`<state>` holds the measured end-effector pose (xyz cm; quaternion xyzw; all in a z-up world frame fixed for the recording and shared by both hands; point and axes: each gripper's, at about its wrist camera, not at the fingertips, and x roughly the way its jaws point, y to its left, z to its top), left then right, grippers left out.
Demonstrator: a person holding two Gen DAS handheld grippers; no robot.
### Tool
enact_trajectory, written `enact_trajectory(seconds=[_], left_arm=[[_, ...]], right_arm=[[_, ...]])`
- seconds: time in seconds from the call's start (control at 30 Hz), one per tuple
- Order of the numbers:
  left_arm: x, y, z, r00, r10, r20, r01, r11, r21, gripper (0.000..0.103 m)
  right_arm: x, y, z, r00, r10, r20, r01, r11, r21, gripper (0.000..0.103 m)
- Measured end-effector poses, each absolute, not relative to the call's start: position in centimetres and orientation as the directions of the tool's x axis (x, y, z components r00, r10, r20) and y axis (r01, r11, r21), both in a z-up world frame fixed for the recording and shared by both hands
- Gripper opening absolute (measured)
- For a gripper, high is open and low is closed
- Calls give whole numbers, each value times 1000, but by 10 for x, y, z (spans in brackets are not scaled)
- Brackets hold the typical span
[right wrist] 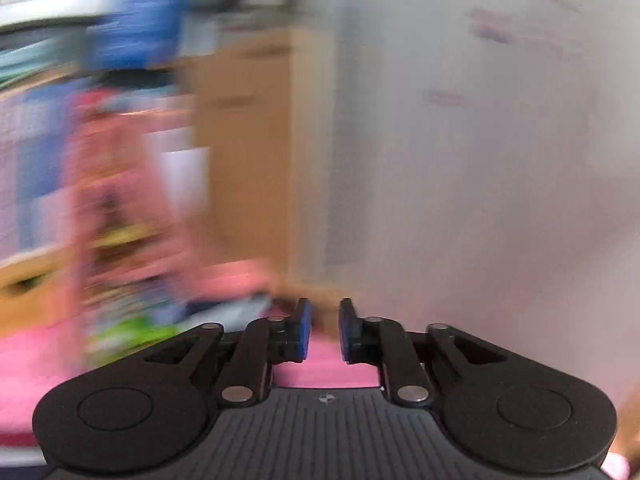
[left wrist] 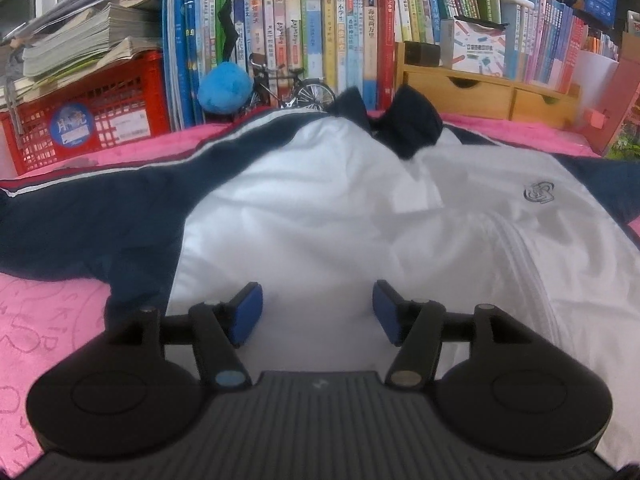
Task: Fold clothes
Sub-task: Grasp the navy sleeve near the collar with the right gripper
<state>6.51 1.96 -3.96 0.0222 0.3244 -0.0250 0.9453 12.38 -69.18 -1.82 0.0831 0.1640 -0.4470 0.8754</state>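
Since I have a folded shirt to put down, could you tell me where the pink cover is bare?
Bare pink cover lies below the jacket's navy sleeve. The strip before the red crate is narrow; books crowd the back.

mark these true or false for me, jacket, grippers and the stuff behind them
1. The jacket lies spread on a pink cover. True.
2. The left gripper clamps a sleeve. False: its jaws stand apart over the white front, gripping nothing.
3. A red crate sits left of the books. True.
4. The right gripper holds the jacket's collar. False: nothing is between its pads, which show a narrow gap.
5. A model bicycle stands behind the jacket. True.
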Motion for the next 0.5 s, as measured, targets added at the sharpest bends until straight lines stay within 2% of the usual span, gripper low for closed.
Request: enact_trajectory(seconds=[0.03,0.07,0.13,0.2,0.33,0.4,0.5], left_arm=[[65,20,-40,788,-33,-615,61,998,25,61],[65,20,-40,788,-33,-615,61,998,25,61],[66,20,-39,788,-33,-615,61,998,25,61],[66,20,-39,788,-34,-614,62,998,24,61],[66,21,-39,788,-31,-615,59,998,25,63],[66,21,-39,788,-30,-615,56,998,22,64],[66,22,-39,788,-31,-615,54,998,18,65]], right_arm=[[118,-698,-17,547,-748,-377,807,591,-2,23],[113,-693,-16,569,-730,-378,786,618,-9,40],[104,-675,-13,627,-685,-370,731,682,-26,60],[99,-654,-8,699,-609,-376,648,761,-28,61],[110,-554,1,860,-227,-457,265,964,20,60],[111,-483,7,872,-3,-490,19,999,27,60],[111,-381,-1,792,259,-553,-279,959,50,58]])
